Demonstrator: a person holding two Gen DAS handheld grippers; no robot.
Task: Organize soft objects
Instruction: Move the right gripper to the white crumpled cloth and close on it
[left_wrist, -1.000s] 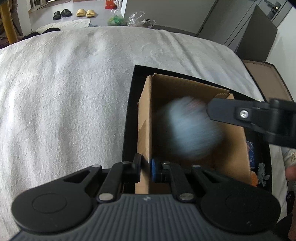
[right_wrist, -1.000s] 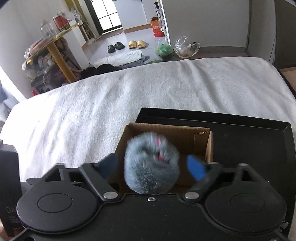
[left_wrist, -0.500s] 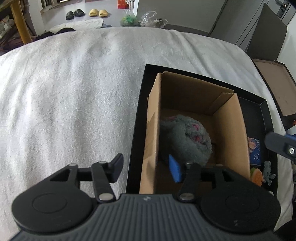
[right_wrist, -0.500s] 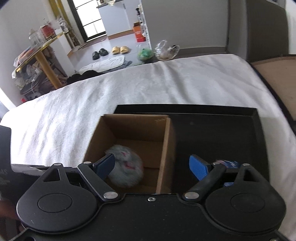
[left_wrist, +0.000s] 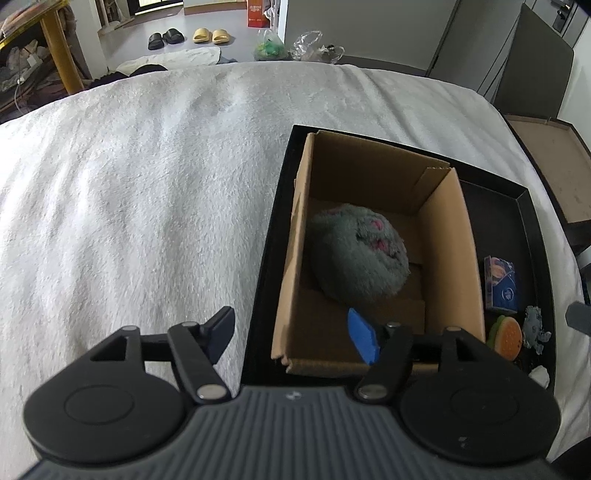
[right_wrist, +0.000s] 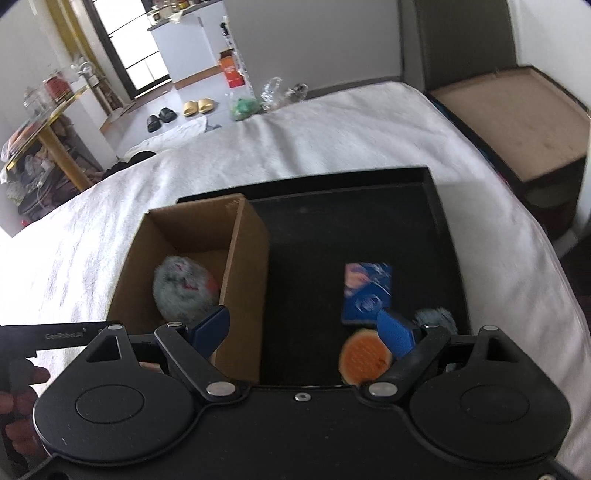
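Note:
A grey fluffy plush (left_wrist: 360, 254) with pink marks lies inside the open cardboard box (left_wrist: 454, 251), touched by neither gripper. The box stands at the left end of a black tray (left_wrist: 517, 236). My left gripper (left_wrist: 291, 338) hangs over the box's near left corner, its jaws opening, with the left wall between them and not pressed. In the right wrist view the plush (right_wrist: 183, 288) shows in the box (right_wrist: 245, 266). My right gripper (right_wrist: 303, 328) is open and empty above the tray (right_wrist: 332, 221), between the box and a blue packet (right_wrist: 365, 291).
Beside the packet lie an orange round toy (right_wrist: 364, 356) and a small grey plush (right_wrist: 436, 317). The tray rests on a white bed cover (left_wrist: 129, 203). A brown open box (right_wrist: 517, 122) stands off the bed's right side. A person's hand (right_wrist: 18, 387) holds the left gripper.
The grey plush dropped from my right gripper into the box. My left gripper let go of the box wall, opened and drew back. My right gripper swung rightward over the tray.

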